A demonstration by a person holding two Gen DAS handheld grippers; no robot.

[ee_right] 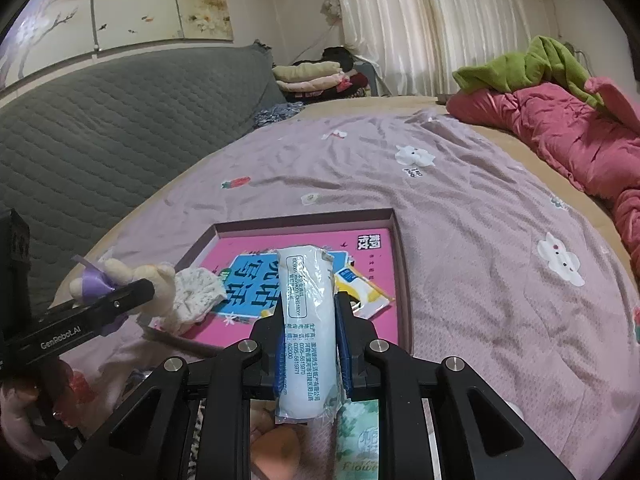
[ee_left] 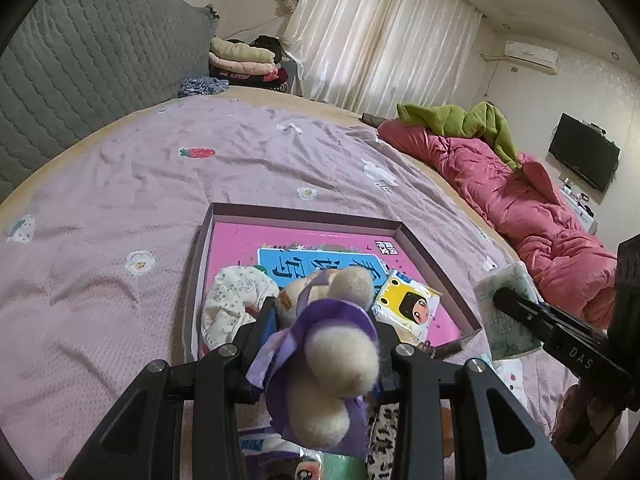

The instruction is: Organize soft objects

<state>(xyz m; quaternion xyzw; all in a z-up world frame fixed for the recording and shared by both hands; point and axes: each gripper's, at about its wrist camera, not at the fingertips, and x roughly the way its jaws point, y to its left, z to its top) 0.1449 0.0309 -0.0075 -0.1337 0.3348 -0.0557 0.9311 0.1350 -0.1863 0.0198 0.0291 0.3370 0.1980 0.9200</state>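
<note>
Gripping a cream plush toy [ee_left: 320,344] in my left gripper [ee_left: 326,332], jaws clamped, above the pink tray [ee_left: 304,216]. Right view: right gripper [ee_right: 308,320] pinches a white tissue pack [ee_right: 306,320] over the tray's near edge.

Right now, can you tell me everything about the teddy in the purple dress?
The teddy is a small cream plush with fuzzy round limbs and a shiny purple dress. The left gripper is shut on its middle, its fingers squeezing the dress. It hangs in the air at the near edge of the box, next to the flowery cloth inside.
</note>
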